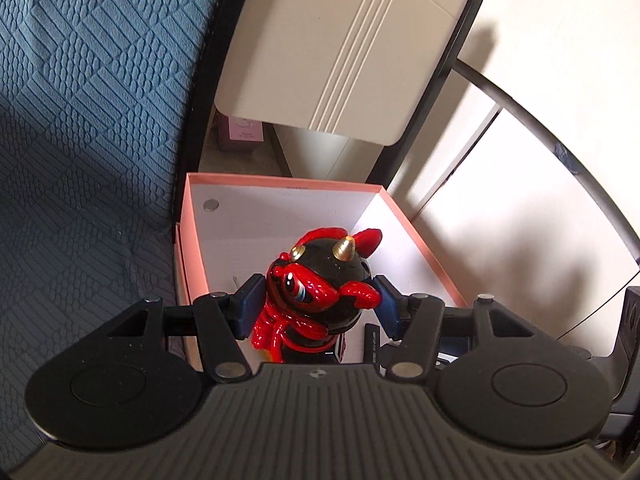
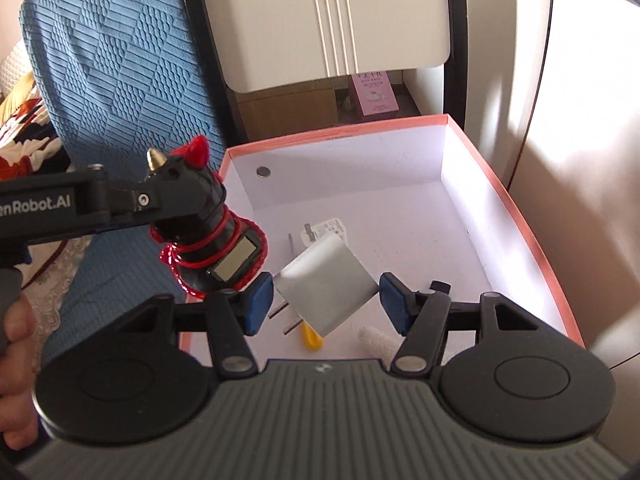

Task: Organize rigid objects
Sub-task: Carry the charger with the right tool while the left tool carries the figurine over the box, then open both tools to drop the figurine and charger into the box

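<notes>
In the left wrist view my left gripper (image 1: pixel 320 302) is shut on a glossy red and black figurine (image 1: pixel 320 280) with gold horns, its blue pads (image 1: pixel 251 304) pressing both sides. It hangs over the near left part of a pink-rimmed box (image 1: pixel 280 179) with a white inside. In the right wrist view my right gripper (image 2: pixel 326 300) is shut on a white plug charger (image 2: pixel 328 278), tilted, prongs pointing lower left, above the box (image 2: pixel 516 208) floor. The left gripper (image 2: pixel 160 196) with the figurine (image 2: pixel 208 220) shows there at the box's left rim.
On the box floor lie a small tagged white item (image 2: pixel 326 230), a yellow piece (image 2: pixel 312 338) and a white fuzzy bit (image 2: pixel 372 340). A blue textured cover (image 2: pixel 120 60) borders the left. A cream panel (image 2: pixel 328 20) and a pink carton (image 2: pixel 374 94) stand behind. A hand (image 2: pixel 16 332) is at the lower left.
</notes>
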Tool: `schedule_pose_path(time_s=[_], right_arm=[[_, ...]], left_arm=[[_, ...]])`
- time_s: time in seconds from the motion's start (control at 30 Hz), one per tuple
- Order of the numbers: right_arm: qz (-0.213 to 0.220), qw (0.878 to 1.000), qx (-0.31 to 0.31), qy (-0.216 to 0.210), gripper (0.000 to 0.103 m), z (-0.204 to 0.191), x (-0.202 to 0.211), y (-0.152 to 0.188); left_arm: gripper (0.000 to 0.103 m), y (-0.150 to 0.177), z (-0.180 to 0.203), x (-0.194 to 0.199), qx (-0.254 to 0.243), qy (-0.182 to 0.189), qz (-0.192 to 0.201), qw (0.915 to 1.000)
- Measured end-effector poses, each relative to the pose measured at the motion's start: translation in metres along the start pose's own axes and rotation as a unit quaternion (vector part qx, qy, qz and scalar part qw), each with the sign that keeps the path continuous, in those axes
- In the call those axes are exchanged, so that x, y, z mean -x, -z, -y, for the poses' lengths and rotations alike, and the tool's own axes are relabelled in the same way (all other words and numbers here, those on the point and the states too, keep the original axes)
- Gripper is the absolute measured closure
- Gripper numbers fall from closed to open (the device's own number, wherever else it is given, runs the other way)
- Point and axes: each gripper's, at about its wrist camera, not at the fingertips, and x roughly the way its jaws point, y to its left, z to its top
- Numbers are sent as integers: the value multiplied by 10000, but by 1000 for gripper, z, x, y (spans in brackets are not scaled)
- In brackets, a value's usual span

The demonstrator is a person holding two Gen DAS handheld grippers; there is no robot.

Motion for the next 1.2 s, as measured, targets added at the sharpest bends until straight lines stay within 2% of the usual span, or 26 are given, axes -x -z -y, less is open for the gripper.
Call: schedule_pose_path(time_s=[0.2, 0.37, 0.63, 0.9, 1.2], right_arm=[[-323, 9994, -64, 88, 41, 20, -17, 15], [-682, 9974, -37, 221, 41, 27, -38, 25], [-760, 9969, -167, 100, 43, 35, -41, 33], [-421, 9988, -259, 38, 43, 31, -19, 24], [395, 9992, -32, -83, 43, 1, 41, -4]], left_arm=[[39, 24, 6, -23, -216, -138, -365, 9990], [39, 37, 6, -35, -201, -145, -582, 9980], [39, 41, 6, -40, -142, -153, -722, 9972], [38, 27, 9, -13, -280, -108, -489, 9984], [38, 8, 23, 60, -497, 85, 127, 9986]])
